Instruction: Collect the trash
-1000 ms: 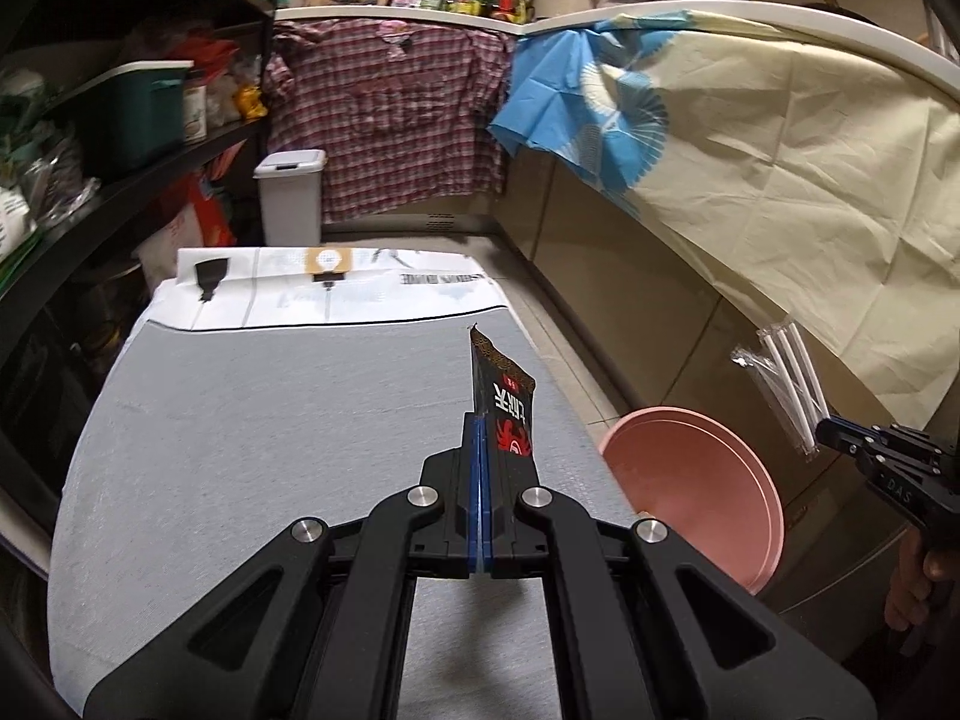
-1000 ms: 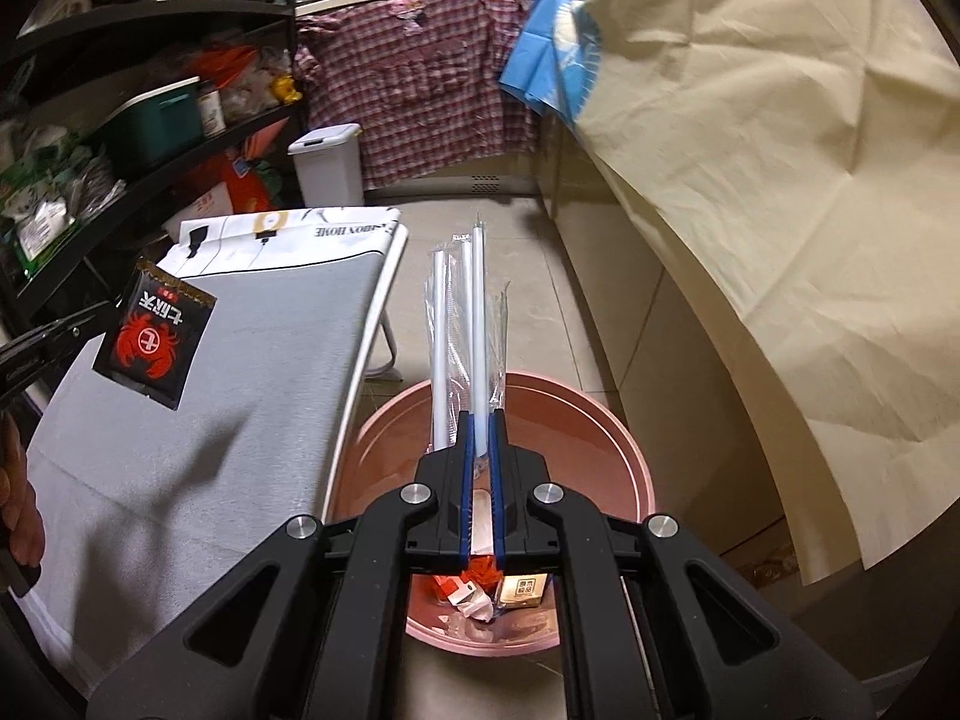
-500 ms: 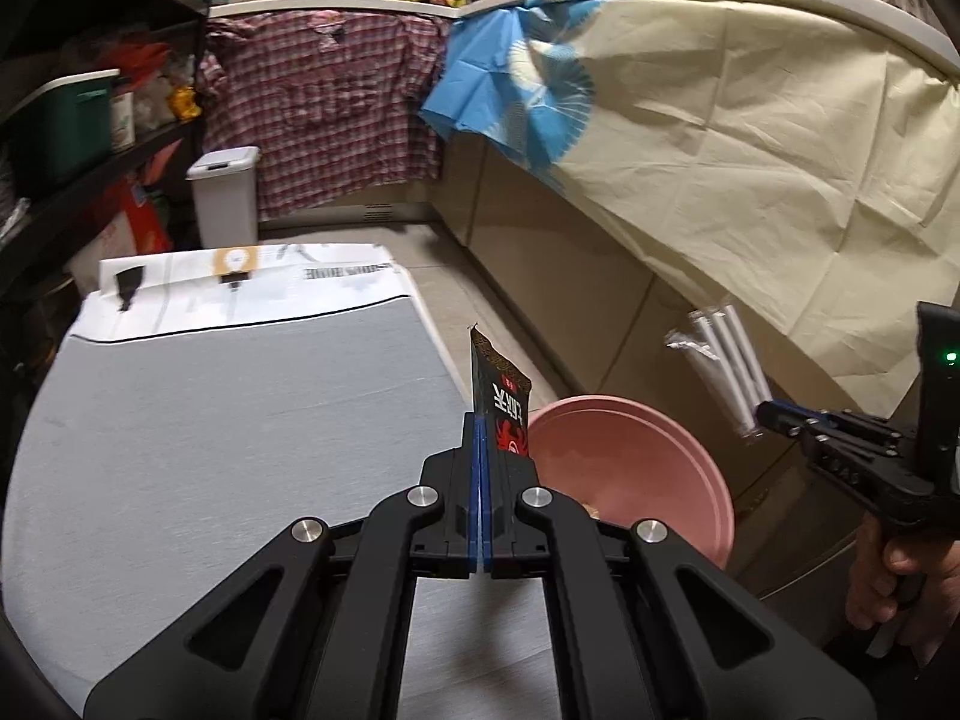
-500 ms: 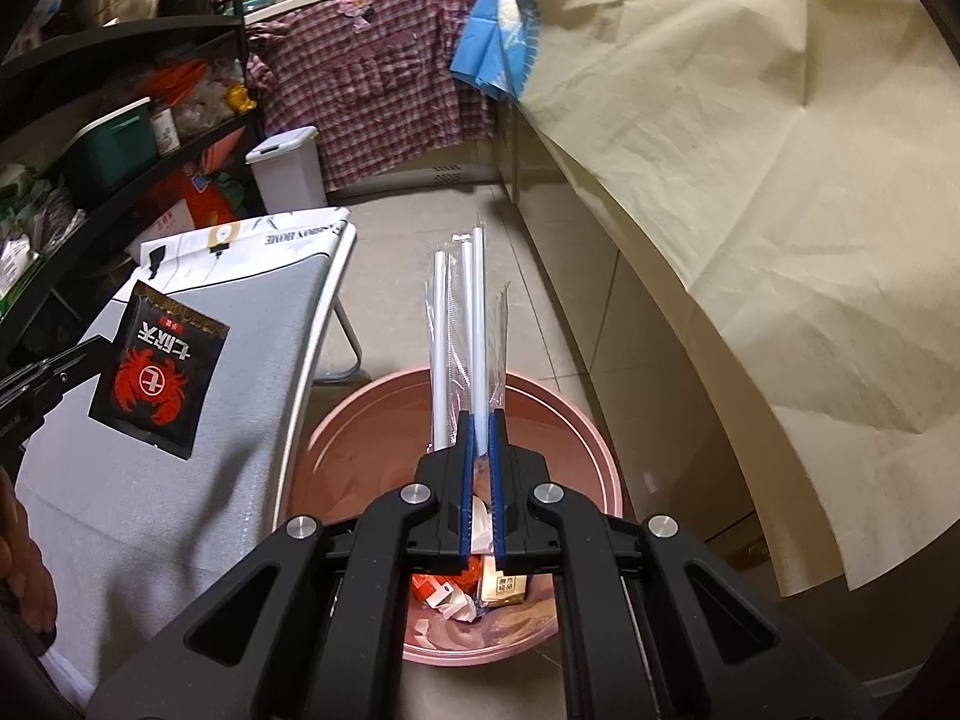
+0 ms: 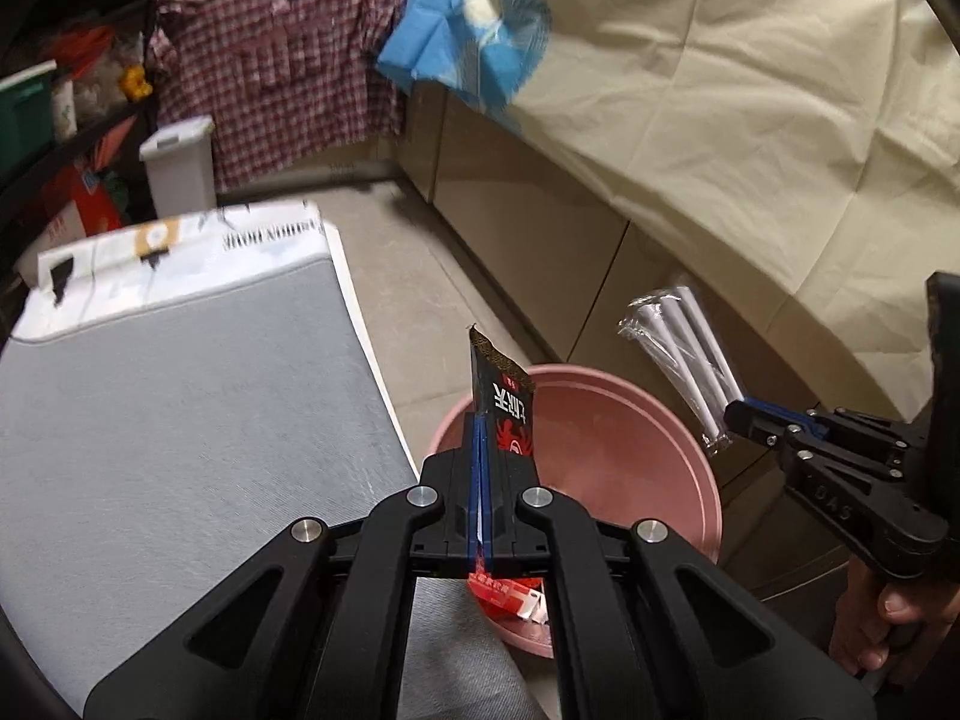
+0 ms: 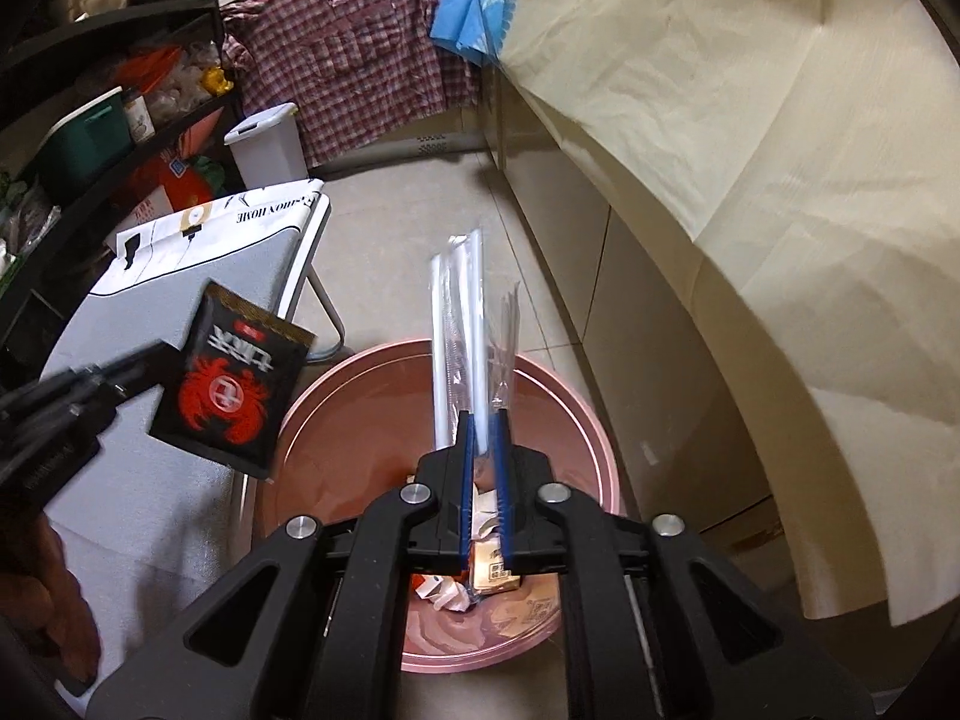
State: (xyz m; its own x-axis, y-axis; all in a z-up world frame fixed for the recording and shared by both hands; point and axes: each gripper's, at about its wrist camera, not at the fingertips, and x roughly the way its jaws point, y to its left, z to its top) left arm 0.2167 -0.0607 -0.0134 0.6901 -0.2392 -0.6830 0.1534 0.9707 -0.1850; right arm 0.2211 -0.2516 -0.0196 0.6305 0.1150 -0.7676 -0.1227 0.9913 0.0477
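Note:
A black sachet with a red crab print (image 5: pixel 503 402) stands upright in my left gripper (image 5: pixel 480 420), which is shut on its lower edge, over the near rim of the pink bin (image 5: pixel 630 420). From the right wrist the sachet (image 6: pixel 231 390) hangs at the left gripper (image 6: pixel 162 360), left of the bin (image 6: pixel 570 420). My right gripper (image 6: pixel 483 420) is over the bin; its jaws are opening, with a clear pack of white straws (image 6: pixel 459 324) still between the pads. The left view shows the straws (image 5: pixel 678 348) sticking up from the right gripper (image 5: pixel 735 417).
Wrappers and a small box (image 6: pixel 492 570) lie in the bin's bottom. A grey-topped folding table (image 5: pixel 180 420) stands left of the bin. A cream sheet (image 5: pixel 750 120) covers the cabinets on the right. A white pedal bin (image 5: pixel 180 168) and dark shelves (image 6: pixel 90 138) stand behind.
My left gripper has carried the sachet rightwards from over the table to the bin's rim. The right gripper's pads have parted a little around the straws over the bin.

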